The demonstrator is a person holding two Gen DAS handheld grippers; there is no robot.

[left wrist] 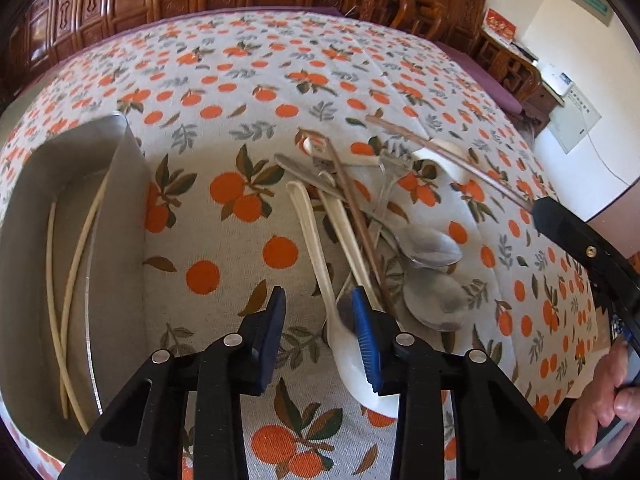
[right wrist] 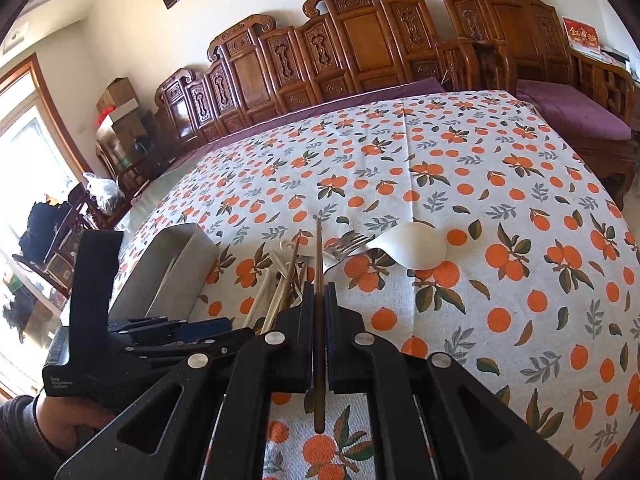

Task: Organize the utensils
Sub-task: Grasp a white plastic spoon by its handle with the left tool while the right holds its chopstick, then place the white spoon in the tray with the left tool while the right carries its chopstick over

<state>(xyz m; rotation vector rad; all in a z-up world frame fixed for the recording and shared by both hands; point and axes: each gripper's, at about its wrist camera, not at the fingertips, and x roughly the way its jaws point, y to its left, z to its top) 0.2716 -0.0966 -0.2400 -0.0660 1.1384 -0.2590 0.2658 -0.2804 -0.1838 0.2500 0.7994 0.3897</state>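
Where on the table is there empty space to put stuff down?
Free cloth lies between the metal tray and the utensil pile, and across the whole far side of the tablecloth toward the wooden chairs. It is crowded at the pile, where the left gripper reaches for a white spoon.

The bench wears a matt woven cloth (left wrist: 224, 92) printed with oranges. The tray (left wrist: 124, 200) is dull brushed metal. Two spoons (left wrist: 434, 250) and a fork (left wrist: 390, 160) are shiny steel; a long white spoon (left wrist: 320, 264) looks glossy. Carved chairs (right wrist: 360, 44) are polished wood. One brown chopstick (right wrist: 319, 264) is smooth.
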